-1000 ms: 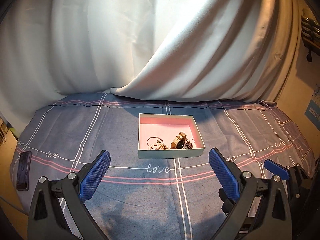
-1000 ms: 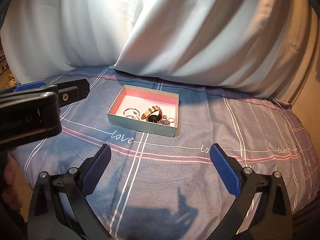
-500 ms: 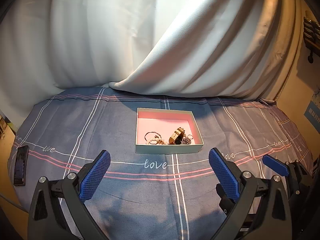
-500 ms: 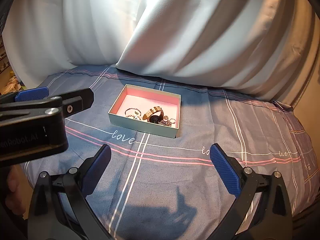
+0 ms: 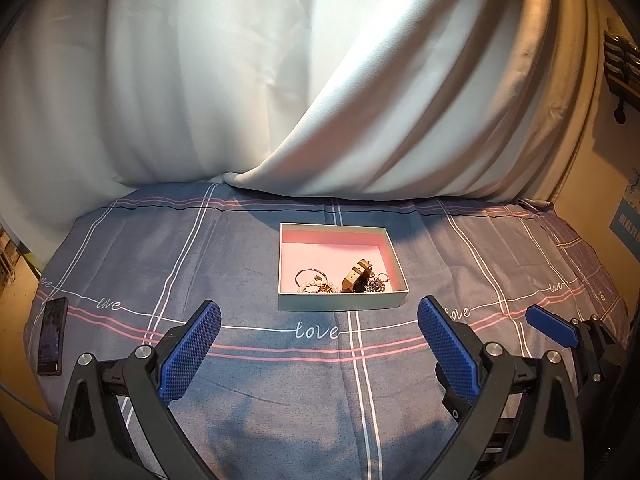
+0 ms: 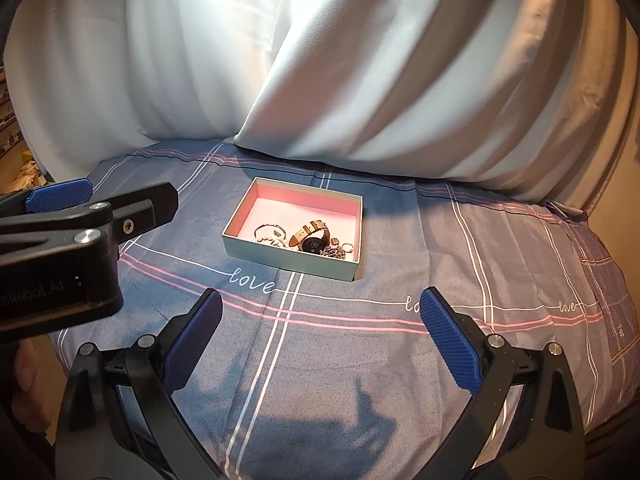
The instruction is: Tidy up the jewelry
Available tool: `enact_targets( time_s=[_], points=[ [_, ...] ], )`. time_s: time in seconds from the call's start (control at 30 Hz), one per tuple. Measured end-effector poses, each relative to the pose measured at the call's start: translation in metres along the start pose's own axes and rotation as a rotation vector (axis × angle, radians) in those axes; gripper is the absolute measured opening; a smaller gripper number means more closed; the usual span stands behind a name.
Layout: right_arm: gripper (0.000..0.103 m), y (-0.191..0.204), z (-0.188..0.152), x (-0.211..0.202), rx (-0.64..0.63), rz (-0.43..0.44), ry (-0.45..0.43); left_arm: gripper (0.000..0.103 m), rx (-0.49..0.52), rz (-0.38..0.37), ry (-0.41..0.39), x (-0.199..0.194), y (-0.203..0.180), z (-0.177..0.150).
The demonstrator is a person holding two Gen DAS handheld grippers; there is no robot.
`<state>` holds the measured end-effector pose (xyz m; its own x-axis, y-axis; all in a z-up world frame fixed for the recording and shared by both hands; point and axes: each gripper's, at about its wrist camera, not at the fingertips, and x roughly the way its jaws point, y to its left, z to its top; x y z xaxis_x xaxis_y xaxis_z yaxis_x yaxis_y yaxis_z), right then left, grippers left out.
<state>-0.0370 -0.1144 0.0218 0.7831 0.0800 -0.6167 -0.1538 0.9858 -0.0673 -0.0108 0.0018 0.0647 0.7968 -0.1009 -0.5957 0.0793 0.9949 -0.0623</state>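
Hovering over the near edge of the bed (image 5: 120,248), left claw (image 5: 319,344) spread wide, gripping nothing. Right claw (image 6: 320,322) likewise apart, nothing between its pads, just beside the left. Open box (image 5: 340,302) with pink lining sits mid-bed toward the far edge, near the white curtain (image 5: 200,80). Jewelry is piled along its near wall: watch (image 6: 311,238), pearl bracelet (image 6: 268,236), ring (image 6: 347,247), chain tangle (image 6: 334,252). Phone (image 5: 52,336) lies at the bed's left edge.
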Motion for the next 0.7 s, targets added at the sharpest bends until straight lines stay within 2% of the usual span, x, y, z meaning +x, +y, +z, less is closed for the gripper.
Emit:
enact_targets(
  time_s=[0.27, 0.53, 0.7],
  points=[
    [0.097, -0.001, 0.004, 0.006, -0.011, 0.016, -0.001, 0.097, 0.013, 0.026, -0.025, 0.002, -0.004, 0.004],
    [0.097, -0.001, 0.004, 0.013, -0.044, 0.028, 0.022, 0.097, -0.023, 0.071, -0.02, 0.006, -0.003, 0.002],
    [0.097, 0.0, 0.005, 0.013, -0.045, 0.033, 0.022, 0.097, -0.041, 0.016, 0.019, 0.011, -0.002, 0.001]
  ],
)
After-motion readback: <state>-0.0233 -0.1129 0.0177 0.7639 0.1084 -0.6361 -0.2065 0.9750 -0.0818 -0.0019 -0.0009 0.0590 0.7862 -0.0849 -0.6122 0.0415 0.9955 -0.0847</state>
